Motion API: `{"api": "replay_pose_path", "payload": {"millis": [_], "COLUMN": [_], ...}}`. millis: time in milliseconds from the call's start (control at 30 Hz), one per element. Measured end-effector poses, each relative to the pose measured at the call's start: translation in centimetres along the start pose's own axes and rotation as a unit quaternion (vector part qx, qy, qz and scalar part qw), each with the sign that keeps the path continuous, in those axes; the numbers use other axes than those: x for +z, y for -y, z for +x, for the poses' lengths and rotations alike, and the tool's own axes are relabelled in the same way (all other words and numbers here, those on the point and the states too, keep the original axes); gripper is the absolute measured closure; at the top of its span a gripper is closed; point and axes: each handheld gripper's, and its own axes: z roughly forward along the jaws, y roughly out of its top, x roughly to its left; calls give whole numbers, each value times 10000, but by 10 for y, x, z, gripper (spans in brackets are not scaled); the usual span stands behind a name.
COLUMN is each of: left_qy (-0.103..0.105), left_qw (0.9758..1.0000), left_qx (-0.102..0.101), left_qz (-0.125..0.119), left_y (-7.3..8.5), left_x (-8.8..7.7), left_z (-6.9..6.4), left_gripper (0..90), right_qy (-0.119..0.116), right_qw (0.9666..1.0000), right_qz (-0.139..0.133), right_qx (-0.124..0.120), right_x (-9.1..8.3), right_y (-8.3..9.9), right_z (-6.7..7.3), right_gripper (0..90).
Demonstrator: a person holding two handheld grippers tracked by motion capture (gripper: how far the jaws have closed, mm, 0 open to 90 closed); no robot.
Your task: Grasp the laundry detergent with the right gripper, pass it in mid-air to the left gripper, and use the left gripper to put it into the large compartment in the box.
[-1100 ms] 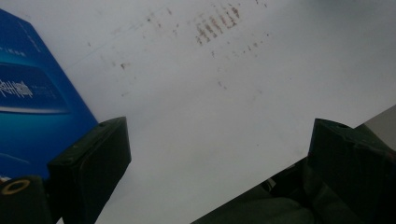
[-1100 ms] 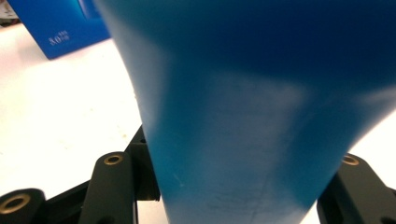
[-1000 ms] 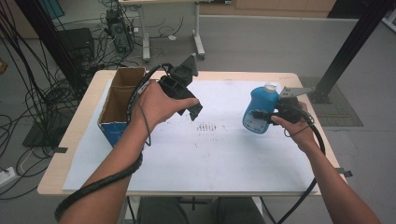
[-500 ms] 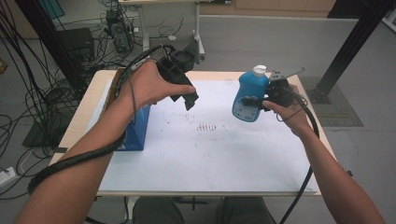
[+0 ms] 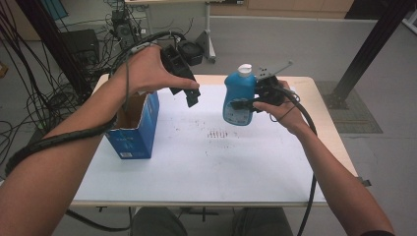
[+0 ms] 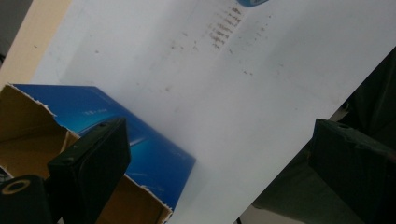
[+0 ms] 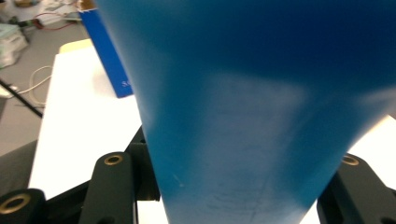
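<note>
A lab or workshop was shown. A bare grey floor point(image 5: 295, 44) was seen around the counter point(image 5: 314, 88). Tangled black cables point(image 5: 29, 93) were heaped beside it.

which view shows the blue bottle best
The high view: the bottle shows whole, white cap up, held off the table in the right gripper. The right gripper view has just its blurred blue body close up between the jaws. The left gripper view catches a sliver of it at the top edge.

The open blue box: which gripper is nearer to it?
Left. The left gripper hangs just above the box, jaws open and empty. The right gripper is off to the box's right, shut on the blue bottle, held clear above the table.
</note>
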Motion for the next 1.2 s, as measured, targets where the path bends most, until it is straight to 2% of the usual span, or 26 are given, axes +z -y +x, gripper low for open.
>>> {"api": "replay_pose_path", "payload": {"millis": [167, 333, 667, 867, 1100, 1200], "left_qy": [-49, 19, 157, 225, 481, 474], "left_qw": [9997, 9983, 9962, 9949, 9917, 9909], "left_qx": [245, 586, 861, 984, 1183, 1234], "left_qz": [33, 27, 1, 76, 157, 248], "left_y": [2, 5, 12, 13, 9, 8], "left_x": [-6, -10, -13, -13, -8, -5], "left_z": [5, 8, 9, 6, 0, 0], "left_gripper": [63, 63, 63, 63, 63, 63], "right_qy": [-333, -646, -1122, -1274, -1527, -1577], "right_qw": [9994, 9975, 9920, 9892, 9848, 9834], "right_qz": [-25, -33, 60, 69, -62, -96], "right_qx": [-121, -286, -576, -718, -829, -891], "right_x": [20, 42, 78, 91, 99, 102], "right_y": [-12, -22, -33, -37, -42, -43], "right_z": [7, 15, 40, 53, 65, 69], "right_gripper": [438, 438, 437, 437, 437, 437]}}
